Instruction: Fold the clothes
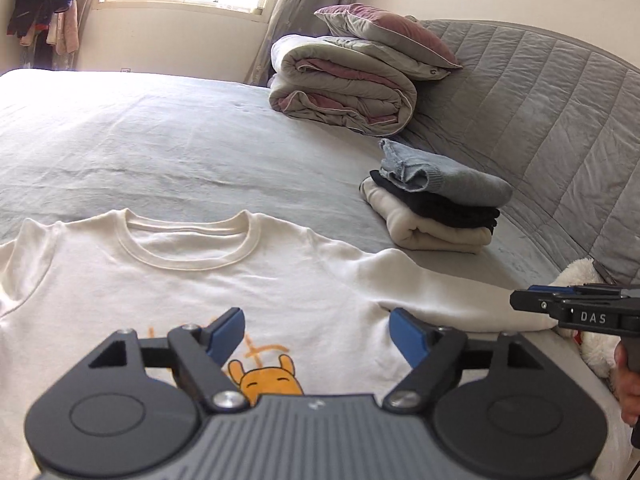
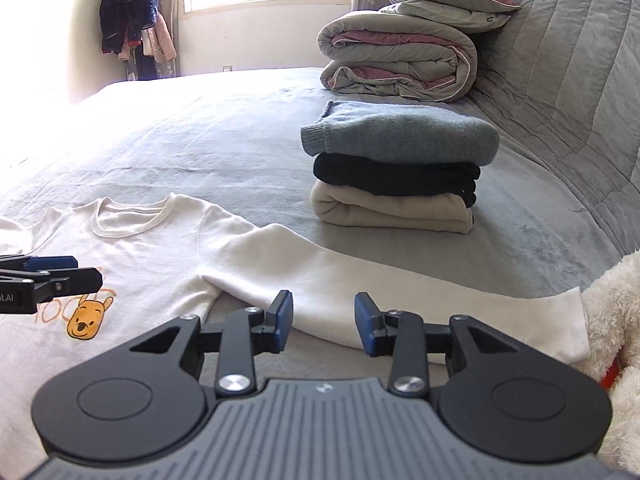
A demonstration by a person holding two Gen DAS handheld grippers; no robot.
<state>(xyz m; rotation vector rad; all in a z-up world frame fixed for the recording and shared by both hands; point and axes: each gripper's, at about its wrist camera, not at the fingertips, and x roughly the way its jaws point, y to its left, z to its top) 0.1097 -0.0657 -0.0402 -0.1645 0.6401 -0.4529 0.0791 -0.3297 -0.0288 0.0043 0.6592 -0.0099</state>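
One white sweatshirt (image 1: 200,280) lies flat, front up, on the bed (image 1: 160,152), its neck pointing away from the cameras, an orange cartoon bear (image 2: 86,316) printed on the chest. One long sleeve (image 2: 360,280) stretches out to the right, its cuff just beside a white plush toy (image 2: 612,312) at the bed's edge.

Beyond the sleeve stands one stack of three folded garments (image 2: 400,168): a grey-blue knit on top, a black piece in the middle, a cream one beneath. Farther back, against the quilted grey headboard (image 1: 540,100), sit one rolled duvet (image 1: 340,88) and one pillow (image 1: 384,36) on top of it.

There are two tools. The left tool (image 1: 316,336) hovers over the chest print, its blue pads wide apart and gripping nothing. The right tool (image 2: 323,322) hangs low over the sleeve's near edge, jaws moderately parted and empty; part of a hand (image 1: 628,384) grips its handle.
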